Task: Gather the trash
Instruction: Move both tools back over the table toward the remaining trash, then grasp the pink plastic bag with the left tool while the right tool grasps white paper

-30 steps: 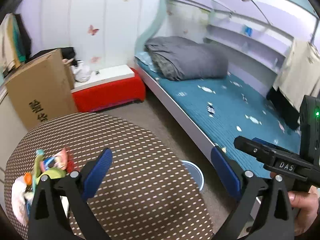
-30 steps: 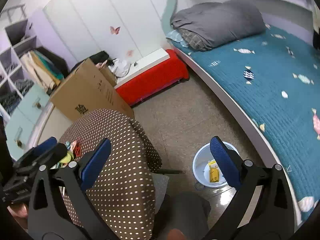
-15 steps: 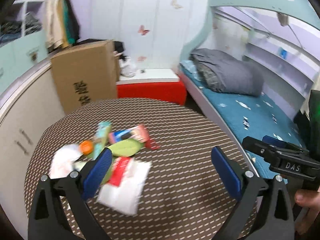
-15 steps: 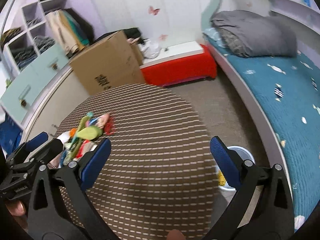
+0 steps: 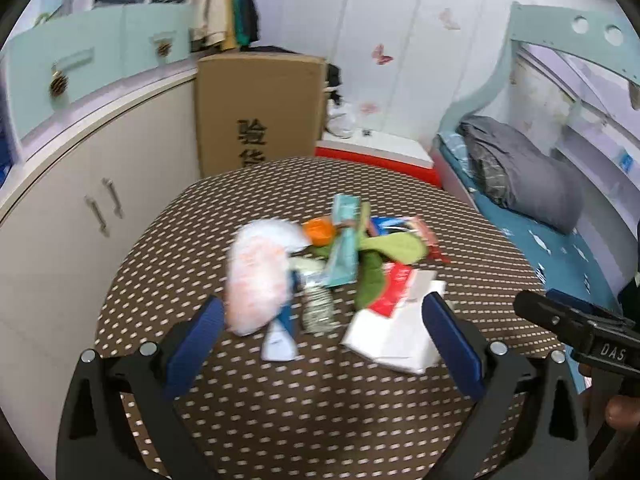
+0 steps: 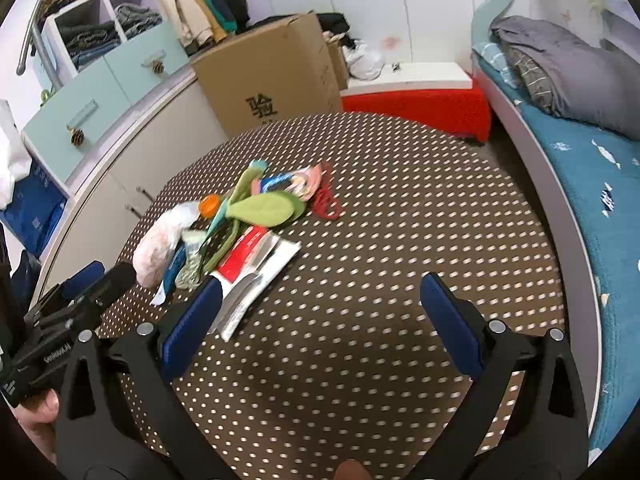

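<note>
The trash pile (image 5: 332, 264) lies left of centre on the round, brown dotted worktop (image 6: 400, 240). It comprises a pale crumpled bag (image 5: 260, 272), an orange cap (image 5: 319, 231), a teal wrapper (image 5: 344, 240), a green leaf-shaped piece (image 6: 266, 210), a red-and-white package (image 6: 250, 256) and a red scrap (image 6: 326, 202), all overlapping or touching. The left gripper (image 5: 322, 334) hovers just short of the pile, jaws spread wide, holding nothing. The right gripper (image 6: 320, 320) hangs over bare worktop beside the package, jaws likewise apart and empty. A cardboard box (image 6: 276, 76) stands behind the worktop; a bed (image 6: 592, 168) runs along the right.
</note>
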`<state>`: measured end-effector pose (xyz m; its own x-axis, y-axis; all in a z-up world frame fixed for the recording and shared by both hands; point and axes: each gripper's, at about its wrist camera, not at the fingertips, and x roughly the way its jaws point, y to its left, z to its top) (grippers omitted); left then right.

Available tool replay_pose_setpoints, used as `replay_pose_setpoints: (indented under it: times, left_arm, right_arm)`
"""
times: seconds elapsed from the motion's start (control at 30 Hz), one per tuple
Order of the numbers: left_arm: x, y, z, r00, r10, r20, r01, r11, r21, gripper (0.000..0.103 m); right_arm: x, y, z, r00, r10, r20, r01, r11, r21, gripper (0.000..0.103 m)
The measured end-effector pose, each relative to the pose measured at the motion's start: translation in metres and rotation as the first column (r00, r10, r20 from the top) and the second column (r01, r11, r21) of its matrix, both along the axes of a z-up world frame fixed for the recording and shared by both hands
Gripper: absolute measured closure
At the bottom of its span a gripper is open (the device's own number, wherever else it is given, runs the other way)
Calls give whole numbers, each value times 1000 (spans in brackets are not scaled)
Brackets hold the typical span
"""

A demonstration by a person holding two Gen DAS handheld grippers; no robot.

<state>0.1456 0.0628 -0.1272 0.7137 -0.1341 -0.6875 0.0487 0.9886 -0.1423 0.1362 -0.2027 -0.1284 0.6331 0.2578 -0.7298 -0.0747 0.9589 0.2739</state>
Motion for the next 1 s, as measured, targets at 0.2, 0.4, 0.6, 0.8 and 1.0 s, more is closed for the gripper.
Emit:
replay_pose_setpoints:
  times: [0.2, 0.4, 0.6, 0.8, 1.0]
  left_arm:
    - [-2, 31, -14, 998, 62, -27, -62, 998, 5, 6]
    - [1, 51, -20, 994, 104, -40, -103, 995, 7, 6]
    - [25, 50, -23, 995, 97, -35, -96, 995, 27, 6]
    - [67, 48, -40, 993, 76, -86, -72, 996, 44, 6]
    - [85, 48, -62, 986, 10, -165, -16, 999, -36, 58]
  right_arm:
    - [8, 29, -21, 996, 62, -58, -60, 998, 27, 6]
    - [25, 54, -41, 992, 93, -87, -89, 995, 50, 6]
    - [41, 76, -52, 988, 121, -92, -117, 992, 51, 38]
    - [45, 77, -56, 989, 121, -90, -115, 991, 62, 78]
    - [37, 55, -53, 990, 124, -70, -115, 986, 118, 85]
